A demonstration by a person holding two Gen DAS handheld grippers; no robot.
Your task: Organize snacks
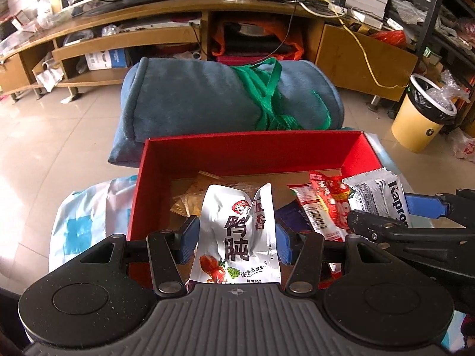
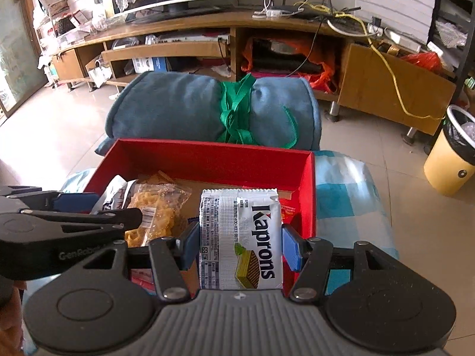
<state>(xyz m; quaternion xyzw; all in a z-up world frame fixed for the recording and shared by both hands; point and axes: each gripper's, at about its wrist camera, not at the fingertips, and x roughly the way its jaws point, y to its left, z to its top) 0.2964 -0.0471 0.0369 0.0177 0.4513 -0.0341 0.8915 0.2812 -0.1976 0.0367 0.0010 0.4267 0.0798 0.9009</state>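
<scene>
Snack packets held over red box

Silver packet is clamped between the fingers of the left gripper, above the near edge of the red box. White wafer packet is pinched upright by the right gripper, over the box's right part. Orange crisps bag and red packet are seen lying inside the box. Rolled blue blanket is noted just behind the box.
</scene>
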